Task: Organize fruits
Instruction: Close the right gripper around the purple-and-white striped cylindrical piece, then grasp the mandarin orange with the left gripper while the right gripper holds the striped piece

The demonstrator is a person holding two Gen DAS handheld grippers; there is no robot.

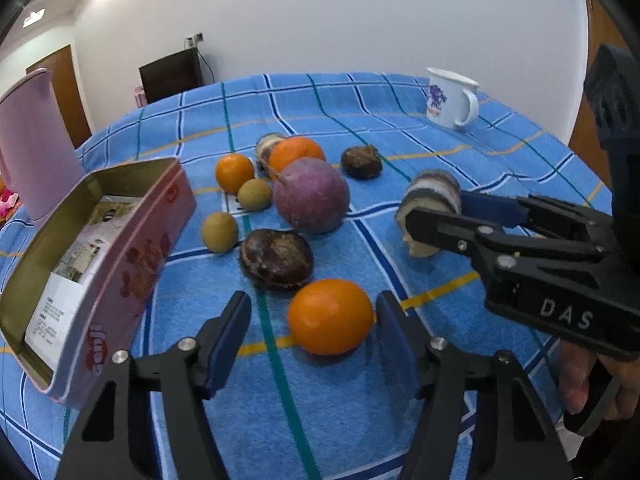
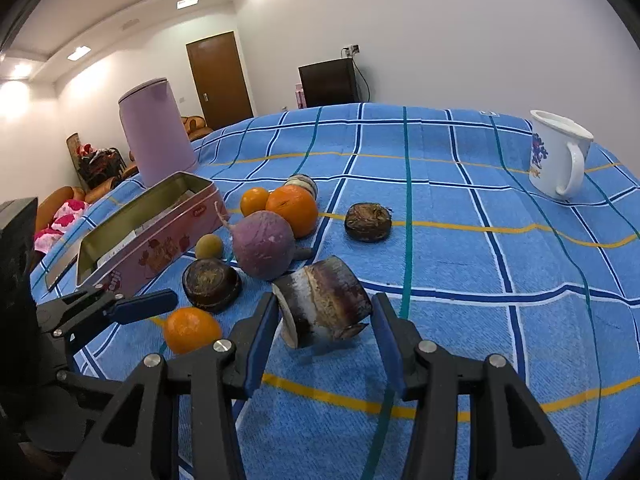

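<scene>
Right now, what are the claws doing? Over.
Left claw open around an orange, right pad at its side. Right claw shut on a cut stalk piece, lifted. Tin open at left, nothing blocking.

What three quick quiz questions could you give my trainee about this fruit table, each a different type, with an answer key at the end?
1. True or false: the pink tin has its lid on.
2. What do the right tongs grip? A: a white mug. B: the striped cylindrical chunk. C: a green fruit.
3. Fill in: the left tongs stand open around an ______.

Key
1. False: the tin is open, and papers show inside it.
2. B: both pads press on the chunk's sides.
3. orange: it sits on the cloth between the pads, and the pad on the tin's side stands clear of it.
</scene>
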